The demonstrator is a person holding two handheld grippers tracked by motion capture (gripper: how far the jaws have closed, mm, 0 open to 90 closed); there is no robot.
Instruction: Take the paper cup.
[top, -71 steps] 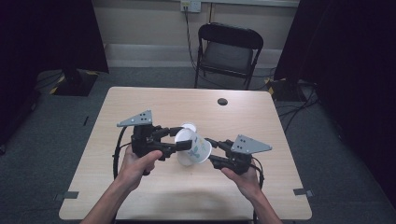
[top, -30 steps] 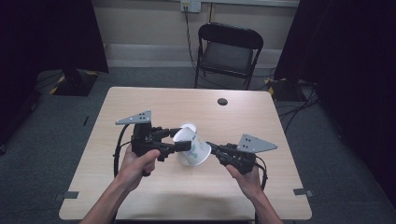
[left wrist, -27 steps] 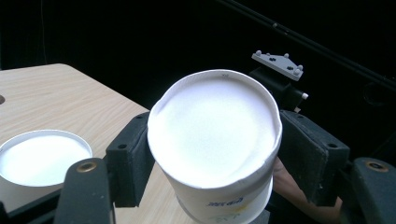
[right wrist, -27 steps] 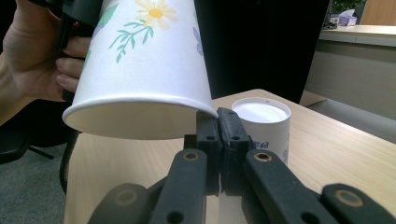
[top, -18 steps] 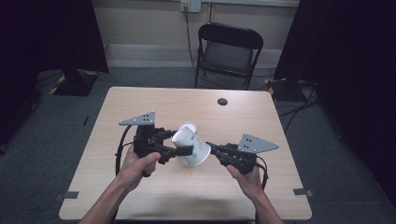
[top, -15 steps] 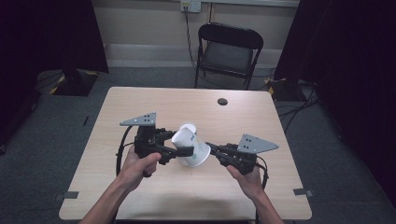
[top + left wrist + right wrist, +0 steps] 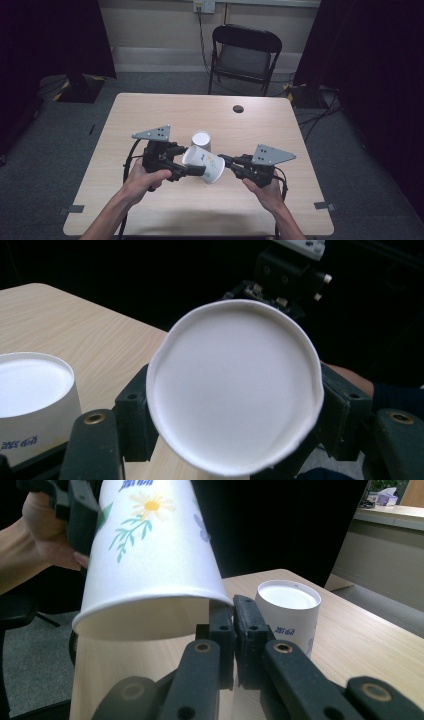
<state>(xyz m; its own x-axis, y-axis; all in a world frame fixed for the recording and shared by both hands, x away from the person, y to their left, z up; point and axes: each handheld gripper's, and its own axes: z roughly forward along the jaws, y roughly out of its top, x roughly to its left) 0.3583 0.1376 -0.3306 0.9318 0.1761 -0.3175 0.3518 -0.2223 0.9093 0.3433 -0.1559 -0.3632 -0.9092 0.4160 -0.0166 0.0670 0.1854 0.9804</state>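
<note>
A: While hanging above the table [image 7: 150, 115], lying on its side between 2 grippers: floral paper cup [image 7: 204, 165]. Left gripper [image 7: 192, 170] clamping the narrow base end, jaws narrowed and just closing further, pads pressing the cup wall on both sides.

B: Confirming from the left gripper view: cup base [image 7: 235, 385] facing the lens, 1 black jaw flanking each side, touching. Right gripper [image 7: 225, 161]?

A: Pinching the cup rim, jaws nearly together, paper wall caught between them. Showing well in the right gripper view: fingertips [image 7: 222, 622] meeting at the rim edge, floral paper cup [image 7: 150, 550] tilting up and away toward the other hand [image 7: 35, 535].

B: Noting also a second cup [image 7: 201, 141], standing upside down on the table, just behind the held one, apart from it.

A: Appearing again in the left gripper view at lower left [image 7: 35, 400], and in the right gripper view [image 7: 287, 612] beyond the jaws.

B: Sitting farther back on the table, well apart: small dark disc [image 7: 238, 108]. Standing beyond the far edge: black folding chair [image 7: 245, 55].
</note>
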